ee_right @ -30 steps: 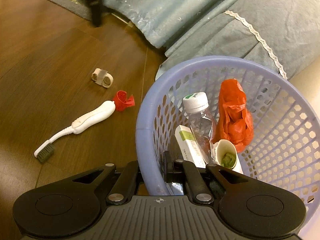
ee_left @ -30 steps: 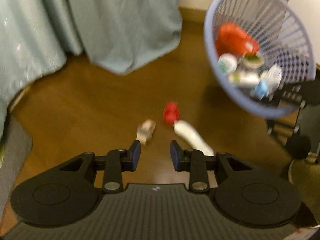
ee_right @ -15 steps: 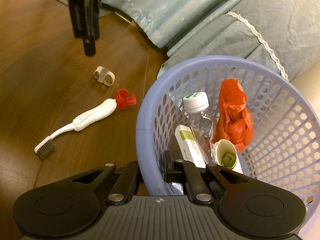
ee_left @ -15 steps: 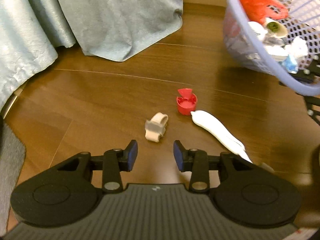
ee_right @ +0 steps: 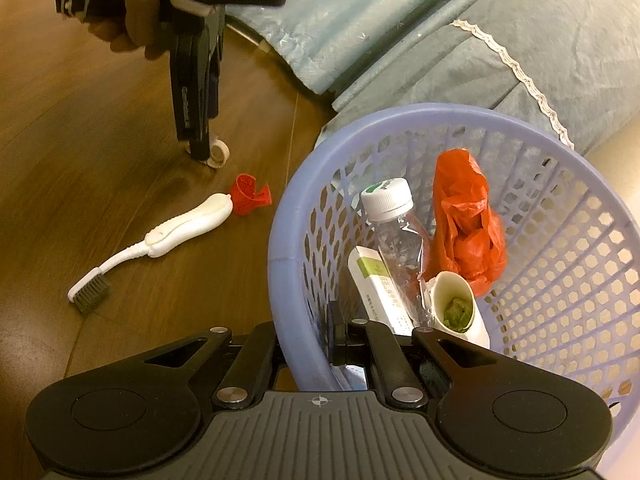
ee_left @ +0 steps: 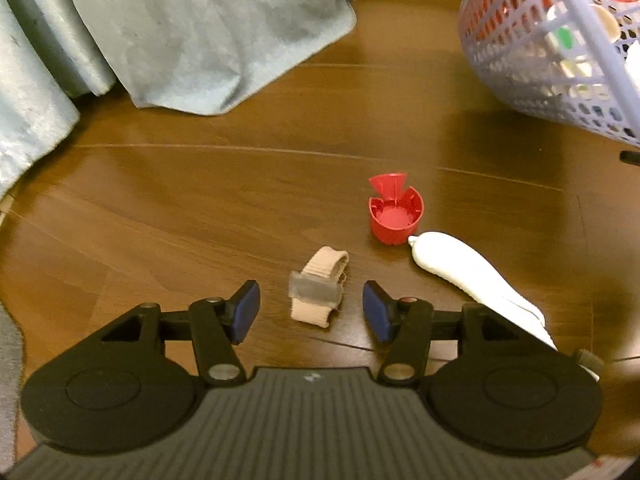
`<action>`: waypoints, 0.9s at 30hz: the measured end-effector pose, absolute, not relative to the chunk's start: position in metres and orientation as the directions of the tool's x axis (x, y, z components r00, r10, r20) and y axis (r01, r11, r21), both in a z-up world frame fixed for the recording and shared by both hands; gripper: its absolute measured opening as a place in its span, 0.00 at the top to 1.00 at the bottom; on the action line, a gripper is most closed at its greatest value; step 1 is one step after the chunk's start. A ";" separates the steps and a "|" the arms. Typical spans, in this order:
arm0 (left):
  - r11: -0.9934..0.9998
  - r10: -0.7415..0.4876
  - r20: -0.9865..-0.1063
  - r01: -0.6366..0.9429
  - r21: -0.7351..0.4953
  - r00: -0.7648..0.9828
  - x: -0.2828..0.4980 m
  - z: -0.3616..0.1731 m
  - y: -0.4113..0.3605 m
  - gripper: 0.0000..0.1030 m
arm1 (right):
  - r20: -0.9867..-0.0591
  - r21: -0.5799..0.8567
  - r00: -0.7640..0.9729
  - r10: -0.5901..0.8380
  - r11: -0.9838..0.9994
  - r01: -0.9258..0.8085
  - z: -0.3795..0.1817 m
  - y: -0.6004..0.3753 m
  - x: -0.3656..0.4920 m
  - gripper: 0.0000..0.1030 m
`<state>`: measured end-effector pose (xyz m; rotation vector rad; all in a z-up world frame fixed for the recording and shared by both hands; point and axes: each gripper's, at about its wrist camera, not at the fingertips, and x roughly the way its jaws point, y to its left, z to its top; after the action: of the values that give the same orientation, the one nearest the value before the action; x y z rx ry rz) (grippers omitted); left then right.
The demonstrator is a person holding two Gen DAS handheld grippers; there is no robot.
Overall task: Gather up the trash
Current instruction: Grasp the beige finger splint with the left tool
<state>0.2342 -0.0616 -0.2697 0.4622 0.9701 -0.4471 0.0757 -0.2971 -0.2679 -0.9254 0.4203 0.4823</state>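
A small beige ribbed fabric loop with a grey band across its middle (ee_left: 318,293) lies on the wooden floor (ee_left: 180,208) between the spread, just-widened jaws of the left gripper (ee_left: 311,312), untouched, while the right gripper (ee_right: 308,340) pinches the lavender plastic mesh basket's (ee_right: 280,248) rim.

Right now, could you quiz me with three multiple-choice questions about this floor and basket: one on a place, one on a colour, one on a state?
1. Where is the beige fabric band?
A. In the basket
B. On the floor between the left hand-held gripper's fingers
C. On the curtain

2. What colour is the plastic cap by the brush handle?
A. Red
B. Green
C. Blue

3. What is the right hand-held gripper doing?
A. Hanging open
B. Holding the bottle
C. Clamped on the basket rim

Answers: B, it lies untouched between open fingers; A, plainly red; C, fingers straddle the rim.
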 end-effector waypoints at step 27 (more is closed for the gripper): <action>0.534 -0.154 -0.817 0.743 0.404 0.556 0.200 -0.276 -0.070 0.57 | -0.535 -0.650 0.819 0.205 0.519 -0.555 -0.268 -0.298 0.078 0.98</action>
<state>0.1995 -0.0703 -0.2762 0.8410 0.8103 -0.6107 0.0780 -0.2981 -0.2682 -0.9192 0.4227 0.4717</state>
